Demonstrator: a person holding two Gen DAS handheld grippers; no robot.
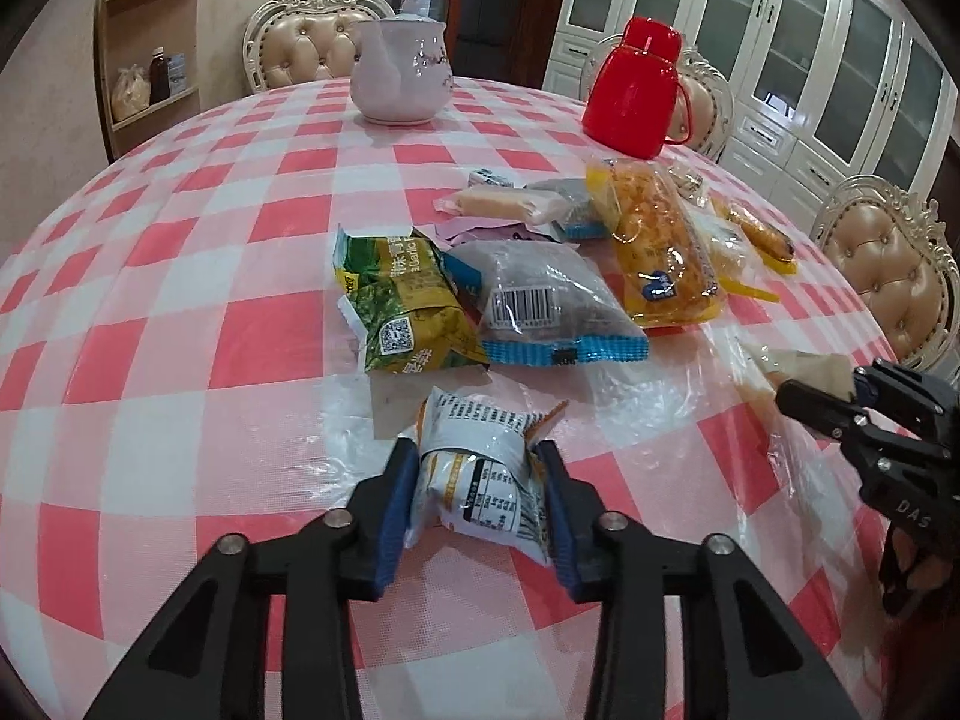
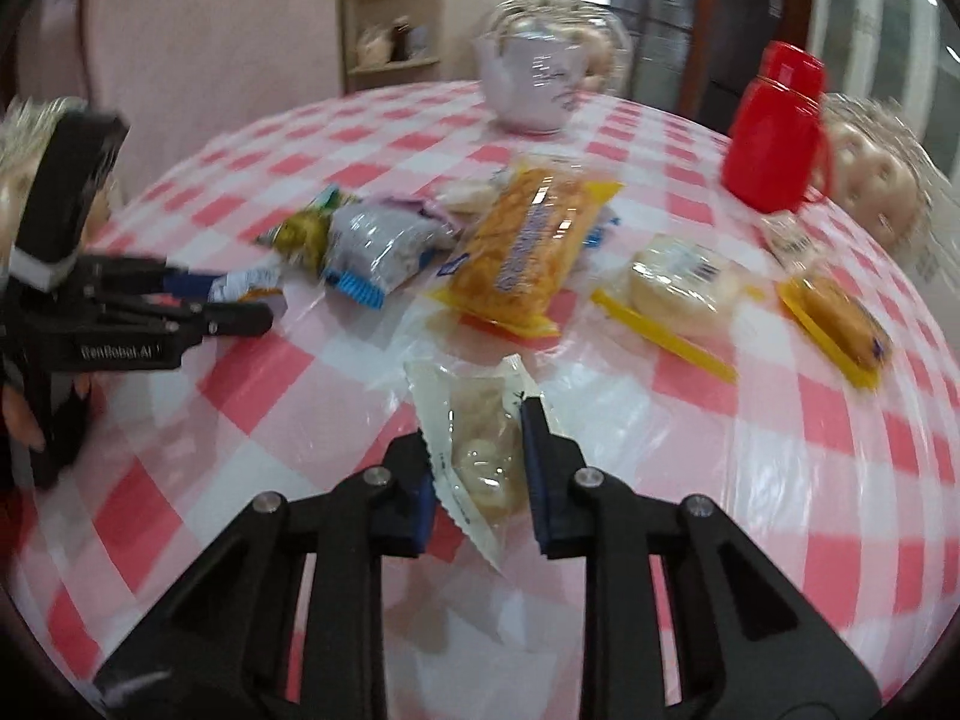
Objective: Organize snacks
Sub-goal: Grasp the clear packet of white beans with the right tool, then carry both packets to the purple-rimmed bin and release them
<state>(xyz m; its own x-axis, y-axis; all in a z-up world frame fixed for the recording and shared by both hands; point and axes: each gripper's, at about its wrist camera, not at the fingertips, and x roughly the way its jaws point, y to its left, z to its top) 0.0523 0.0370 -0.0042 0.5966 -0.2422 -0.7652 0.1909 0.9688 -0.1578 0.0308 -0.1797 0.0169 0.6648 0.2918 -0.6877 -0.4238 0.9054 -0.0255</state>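
Note:
My left gripper (image 1: 477, 480) is shut on a white and orange snack packet (image 1: 486, 480), held just above the table; it shows from the side in the right wrist view (image 2: 240, 300). My right gripper (image 2: 477, 456) is shut on a clear-wrapped pale pastry (image 2: 480, 450); it shows at the right in the left wrist view (image 1: 798, 387). Loose snacks lie mid-table: a green packet (image 1: 402, 300), a grey blue-edged packet (image 1: 540, 306), a yellow bread bag (image 1: 660, 252), a round bun pack (image 2: 678, 282) and a small yellow cake (image 2: 840, 324).
A pink-and-white checked round table (image 1: 210, 300) carries a white teapot (image 1: 402, 72) and a red flask (image 1: 636, 90) at the far side. Padded chairs (image 1: 900, 276) stand around it. White cabinets (image 1: 810, 60) and a corner shelf (image 1: 150, 60) stand behind.

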